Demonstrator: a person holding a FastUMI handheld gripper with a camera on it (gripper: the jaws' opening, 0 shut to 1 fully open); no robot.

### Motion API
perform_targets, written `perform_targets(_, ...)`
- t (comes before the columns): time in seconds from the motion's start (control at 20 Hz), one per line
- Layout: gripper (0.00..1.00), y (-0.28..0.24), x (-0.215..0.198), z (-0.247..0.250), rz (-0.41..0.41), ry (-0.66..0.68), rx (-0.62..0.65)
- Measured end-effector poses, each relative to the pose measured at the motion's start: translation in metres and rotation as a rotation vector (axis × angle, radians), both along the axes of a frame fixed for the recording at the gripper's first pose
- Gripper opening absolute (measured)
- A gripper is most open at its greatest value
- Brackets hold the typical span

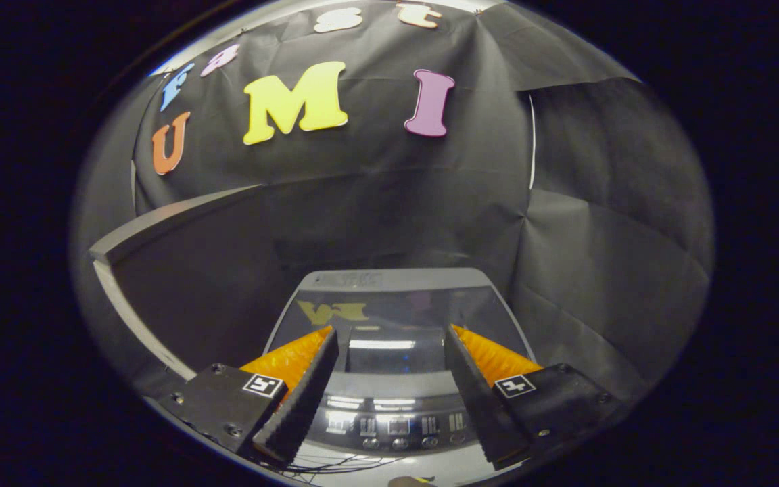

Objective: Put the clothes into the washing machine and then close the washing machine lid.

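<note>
**Hovering over a closed washer, fingers spread wide**

Looking down along the gripper [389, 352] now, and its two fingers are spread well apart with nothing between them. Each finger is orange on its outer side with a black ribbed pad facing inward, and each sits on a black block carrying a small square marker. The left fingertip [327, 333] and the right one both reach out over the glass of the lid, touching nothing that can be made out.

Beneath and just beyond the fingers sits the washing machine [389, 279], grey-bodied, seen from its front. Its lid [396, 318] is down, lying flat over the tub, a dark glass panel in a grey frame. Ceiling lights glare off the glass as bright bars, and a faint yellow reflection shows on it beside the left finger.

Closer in, between the finger bases, runs the control panel [389, 426], a curved glossy strip with a row of small displays and round buttons. A few thin dark wires [335, 465] trail across the pale surface below the panel.

Off to the left of the machine, a grey ledge [159, 226] angles along the black cloth wall. Black cloth hangs behind and to the right of the washer too, creased into folds.
</note>
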State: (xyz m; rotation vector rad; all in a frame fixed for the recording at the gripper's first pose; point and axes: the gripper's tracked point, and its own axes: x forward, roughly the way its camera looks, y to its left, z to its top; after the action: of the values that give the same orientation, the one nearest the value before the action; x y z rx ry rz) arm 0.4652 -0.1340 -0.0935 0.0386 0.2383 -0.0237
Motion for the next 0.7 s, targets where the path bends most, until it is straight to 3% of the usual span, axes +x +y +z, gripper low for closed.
perform_targets(0.3, 0.99, 0.031, -0.141, -0.010, -0.015, -0.044, -0.030)
perform_targets(0.7, 0.99, 0.092, -0.328, 0.022, -0.047, -0.156, -0.058)
